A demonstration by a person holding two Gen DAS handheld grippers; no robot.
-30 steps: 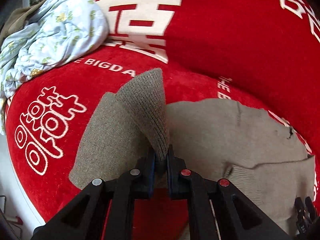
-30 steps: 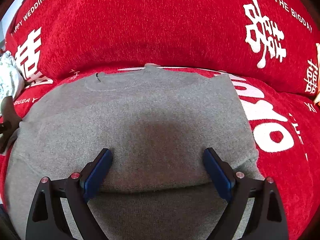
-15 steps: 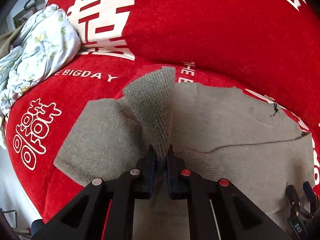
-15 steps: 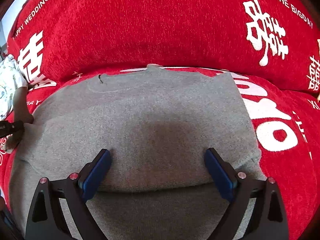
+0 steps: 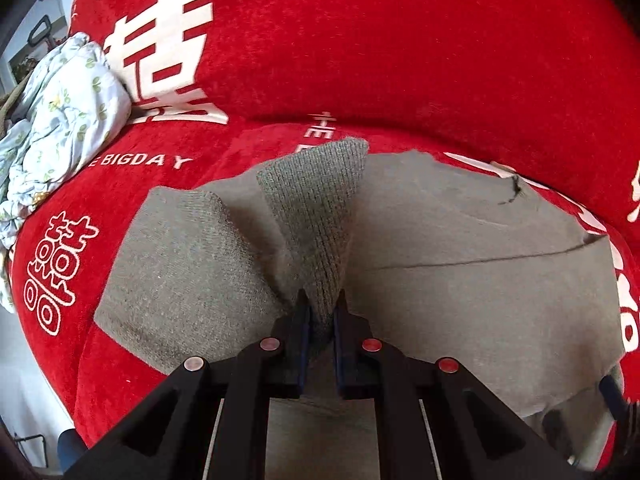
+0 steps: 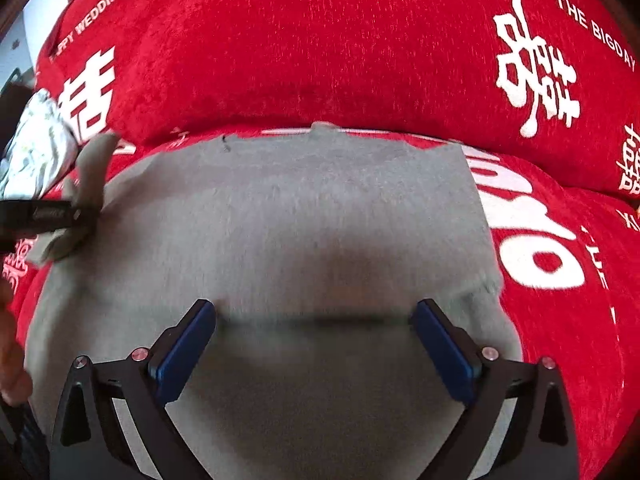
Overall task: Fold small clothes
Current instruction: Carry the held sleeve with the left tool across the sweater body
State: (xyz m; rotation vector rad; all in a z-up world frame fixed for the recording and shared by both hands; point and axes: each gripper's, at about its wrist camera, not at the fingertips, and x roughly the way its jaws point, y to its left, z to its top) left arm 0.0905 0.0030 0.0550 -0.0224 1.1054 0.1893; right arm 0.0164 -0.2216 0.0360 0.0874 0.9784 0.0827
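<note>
The left claw (image 5: 320, 312) pinches a ribbed knit sleeve (image 5: 316, 216) of the grey sweater (image 6: 280, 220), standing it up as a ridge ahead of its tips. The right claw (image 6: 312, 320) gapes wide over the sweater's flat body on the plush red sofa (image 6: 320, 40).

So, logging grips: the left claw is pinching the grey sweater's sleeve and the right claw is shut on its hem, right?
Not quite. The right claw is open over the sweater, gripping nothing, as the right wrist view shows. The left claw does pinch the sleeve.
</note>
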